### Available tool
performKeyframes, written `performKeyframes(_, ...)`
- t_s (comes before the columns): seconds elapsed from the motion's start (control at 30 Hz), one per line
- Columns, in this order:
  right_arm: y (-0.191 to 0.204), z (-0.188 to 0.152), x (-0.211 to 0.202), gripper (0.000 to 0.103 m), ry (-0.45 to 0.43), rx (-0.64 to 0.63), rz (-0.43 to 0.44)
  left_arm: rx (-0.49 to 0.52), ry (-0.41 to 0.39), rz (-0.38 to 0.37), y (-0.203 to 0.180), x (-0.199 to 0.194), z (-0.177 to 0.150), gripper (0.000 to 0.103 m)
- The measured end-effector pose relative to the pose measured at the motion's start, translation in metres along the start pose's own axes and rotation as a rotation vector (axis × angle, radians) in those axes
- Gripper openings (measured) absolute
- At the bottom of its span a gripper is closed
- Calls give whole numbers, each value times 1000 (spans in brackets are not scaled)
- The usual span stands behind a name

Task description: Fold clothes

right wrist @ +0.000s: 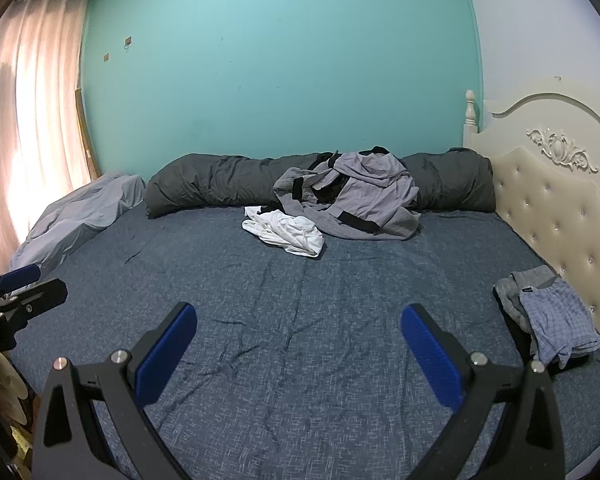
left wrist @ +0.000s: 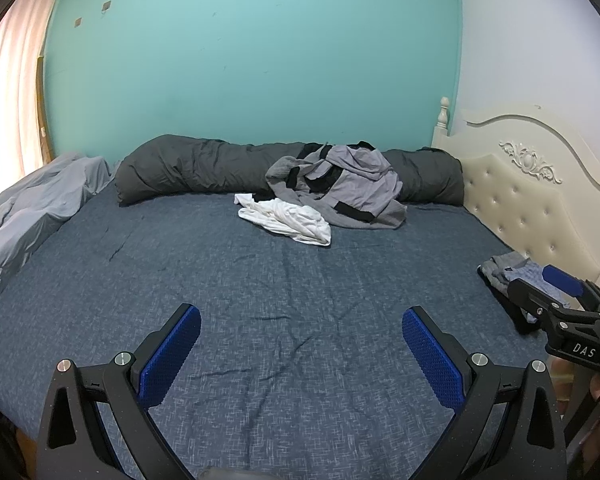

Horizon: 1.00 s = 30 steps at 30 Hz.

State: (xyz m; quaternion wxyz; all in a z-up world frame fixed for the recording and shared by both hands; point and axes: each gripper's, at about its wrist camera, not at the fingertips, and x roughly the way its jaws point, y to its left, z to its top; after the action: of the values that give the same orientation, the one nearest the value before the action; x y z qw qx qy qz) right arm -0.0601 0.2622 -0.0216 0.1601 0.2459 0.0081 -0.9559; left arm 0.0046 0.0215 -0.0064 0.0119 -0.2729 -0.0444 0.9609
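A teal wall (left wrist: pixel 252 60) fills the back of the room, with a pale curtain (right wrist: pixel 32 120) glowing at the left and a white wall on the right. Below it the bed (left wrist: pixel 284 288) takes up nearly everything, its dark blue sheet creased but mostly bare across the middle. A cream tufted headboard (right wrist: pixel 548 208) with a carved ornament runs along the bed's right side. Against the teal wall lies a long dark grey rolled duvet (left wrist: pixel 204 168), and a light grey blanket (left wrist: pixel 32 208) is bunched at the far left edge.

The clothes sit in two places. A heap of grey and black garments (left wrist: pixel 344 188) is draped over the duvet and spills down onto the sheet, with a crumpled white shirt (left wrist: pixel 292 220) touching its front-left edge. Well apart from these, near the headboard at the right, a smaller pile (right wrist: pixel 552 316) rests on the sheet: a blue checked piece on top of grey fabric, with something black beneath.

Nearest to me, the left gripper (left wrist: pixel 300 348) hovers above the bare sheet, its blue-padded fingers spread wide with nothing between them. The right gripper (right wrist: pixel 298 344) is held beside it, likewise spread wide and empty, close to the small pile but not touching it. A hand shows dimly at the lower right of the left view.
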Motion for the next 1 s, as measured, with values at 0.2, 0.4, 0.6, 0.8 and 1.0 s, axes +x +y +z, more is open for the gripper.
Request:
performKeyframes(0.2,-1,-1,0,103,-4,-1,1,2,-2,3,-3,0,0,103)
performKeyframes(0.4,-2,0,1,103,-2,2,-1,-1,0,0,-3,0,0,103)
performKeyframes(0.6,-4,-1,2,103,-1,3,-1,-2,0,5,-3,1,0,103)
performKeyframes(0.8,-4,-3,5,103,1,2,4,-7,5,5,-3,5,1,103)
performKeyframes(1.0,-5,-5,12,103,12,6,5,-30,20,12,3,14,-1,103)
